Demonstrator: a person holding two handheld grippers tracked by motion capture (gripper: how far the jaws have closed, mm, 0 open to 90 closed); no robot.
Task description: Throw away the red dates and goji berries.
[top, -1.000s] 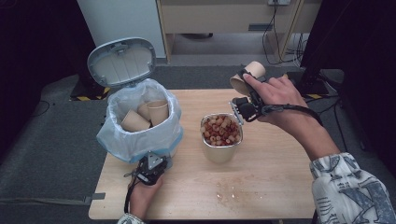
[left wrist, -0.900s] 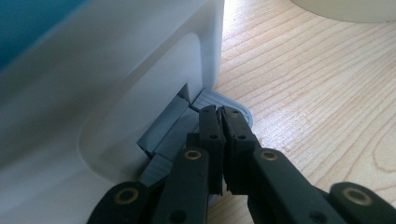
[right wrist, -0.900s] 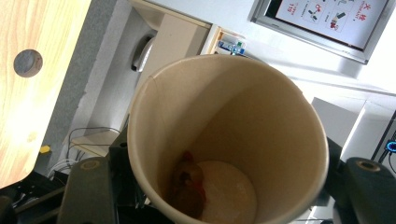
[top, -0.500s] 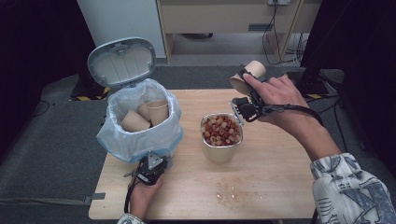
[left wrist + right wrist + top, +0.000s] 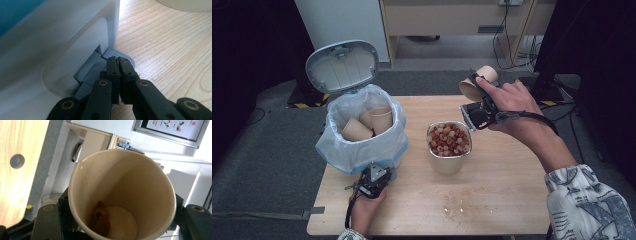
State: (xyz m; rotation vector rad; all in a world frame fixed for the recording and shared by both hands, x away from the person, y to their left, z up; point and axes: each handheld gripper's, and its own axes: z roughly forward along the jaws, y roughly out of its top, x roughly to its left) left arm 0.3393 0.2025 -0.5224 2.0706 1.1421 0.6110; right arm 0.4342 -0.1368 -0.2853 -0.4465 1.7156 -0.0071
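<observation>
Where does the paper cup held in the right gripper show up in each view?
High view: paper cup upper right, tipped on its side beyond the table's far edge, clamped in the right gripper.
Left gripper view: not in it.
Right gripper view: paper cup centre, seen down its mouth, a few bits left at the bottom.
Shared landmark: the wooden table.

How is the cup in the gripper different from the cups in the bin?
The held cup is gripped by the right gripper above the table's far edge; the cups in the bin rest inside the bin's bag. The held cup lies tipped on its side, mouth toward the person; one of the cups in the bin stands upright. The held cup has a few bits stuck inside. All are tan paper cups.
</observation>
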